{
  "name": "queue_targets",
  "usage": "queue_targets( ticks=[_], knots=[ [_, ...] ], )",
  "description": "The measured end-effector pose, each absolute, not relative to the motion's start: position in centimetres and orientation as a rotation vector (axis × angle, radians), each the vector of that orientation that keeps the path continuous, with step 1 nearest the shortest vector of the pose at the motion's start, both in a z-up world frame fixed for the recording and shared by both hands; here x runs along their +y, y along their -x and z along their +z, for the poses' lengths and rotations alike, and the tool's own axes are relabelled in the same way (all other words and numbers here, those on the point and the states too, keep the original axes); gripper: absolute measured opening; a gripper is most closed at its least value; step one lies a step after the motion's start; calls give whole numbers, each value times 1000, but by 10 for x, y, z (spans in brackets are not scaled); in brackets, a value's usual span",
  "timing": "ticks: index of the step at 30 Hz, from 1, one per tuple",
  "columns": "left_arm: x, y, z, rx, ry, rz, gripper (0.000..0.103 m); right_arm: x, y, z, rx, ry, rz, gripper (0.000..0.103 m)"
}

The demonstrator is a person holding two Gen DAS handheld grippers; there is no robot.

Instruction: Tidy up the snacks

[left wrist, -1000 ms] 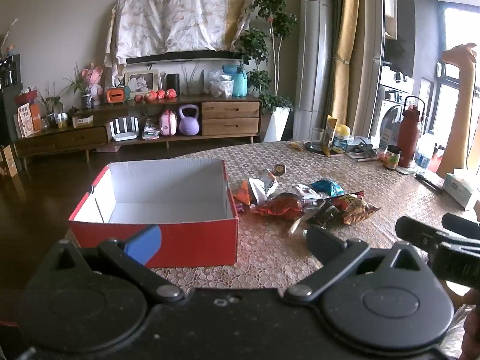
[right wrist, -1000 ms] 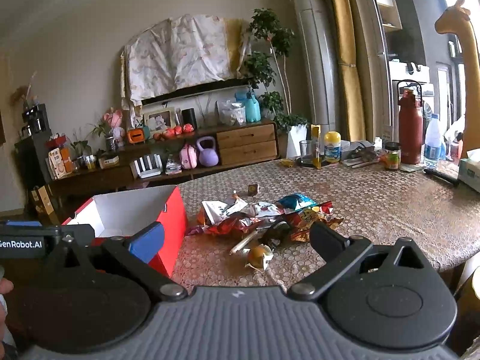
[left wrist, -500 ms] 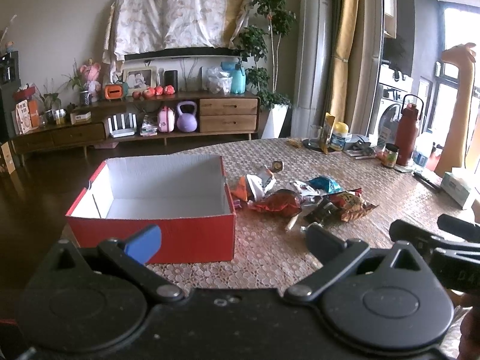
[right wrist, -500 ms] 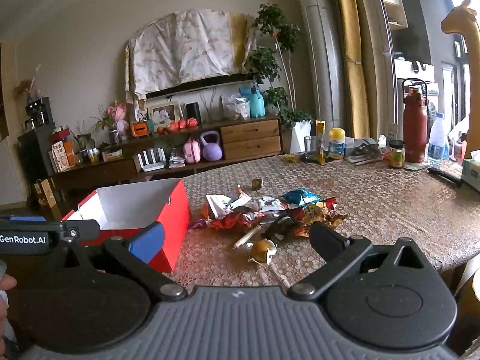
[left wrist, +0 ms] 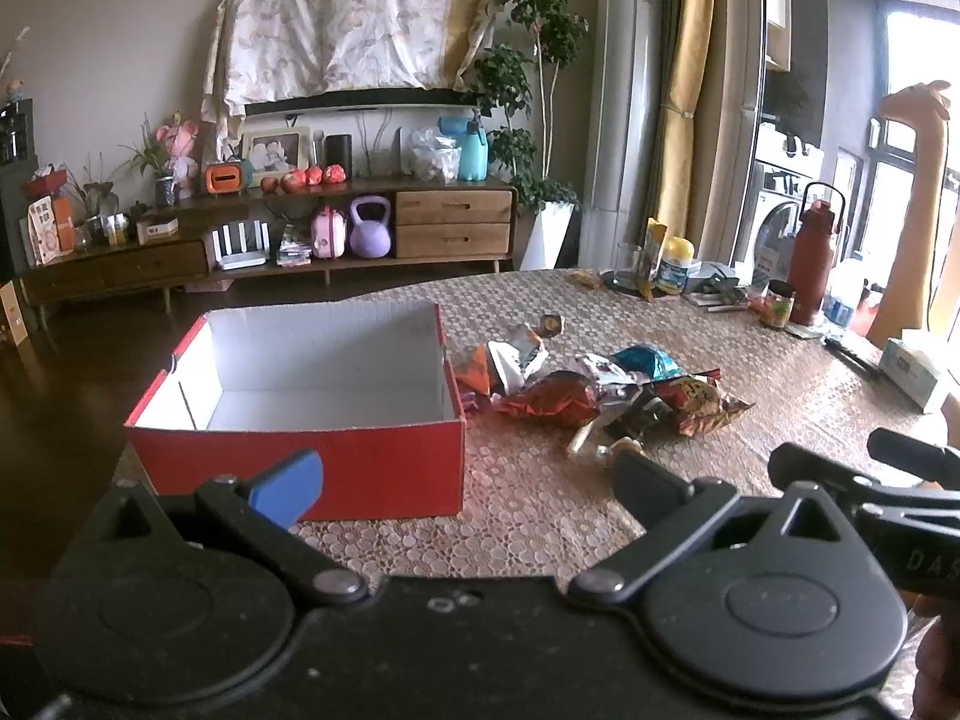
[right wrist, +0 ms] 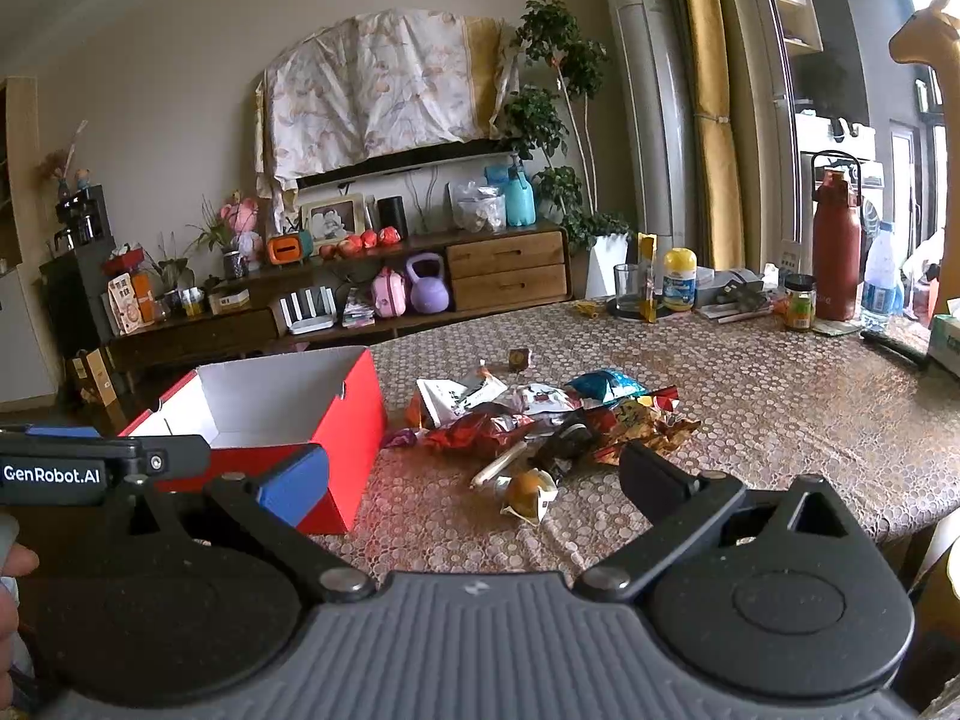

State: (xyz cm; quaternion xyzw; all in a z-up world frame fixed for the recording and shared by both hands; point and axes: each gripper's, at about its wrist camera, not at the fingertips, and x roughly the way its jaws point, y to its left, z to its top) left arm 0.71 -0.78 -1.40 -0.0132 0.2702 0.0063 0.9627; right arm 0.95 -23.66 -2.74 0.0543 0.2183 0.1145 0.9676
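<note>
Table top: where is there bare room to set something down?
Bare tablecloth lies between the red box and the snack pile near the front edge, and right of the pile toward the tissue box. The far edge around the red bottle is crowded.

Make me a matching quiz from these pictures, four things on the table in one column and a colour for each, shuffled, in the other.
Things:
1. cardboard box
2. tall flask
3. snack pouch at the far side of the pile
4. lid of the small bottle

Colours:
A. yellow
B. teal blue
C. red outside, white inside
D. dark red

Pairs: 1-C, 2-D, 3-B, 4-A
</note>
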Motion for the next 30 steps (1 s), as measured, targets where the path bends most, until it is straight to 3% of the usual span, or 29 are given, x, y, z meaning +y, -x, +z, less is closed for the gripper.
queue_targets(
  ticks=[30],
  knots=[
    [-7,-13,-17,576,47,-6,103,-235,-12,-31,444,-110,237,103]
  ],
)
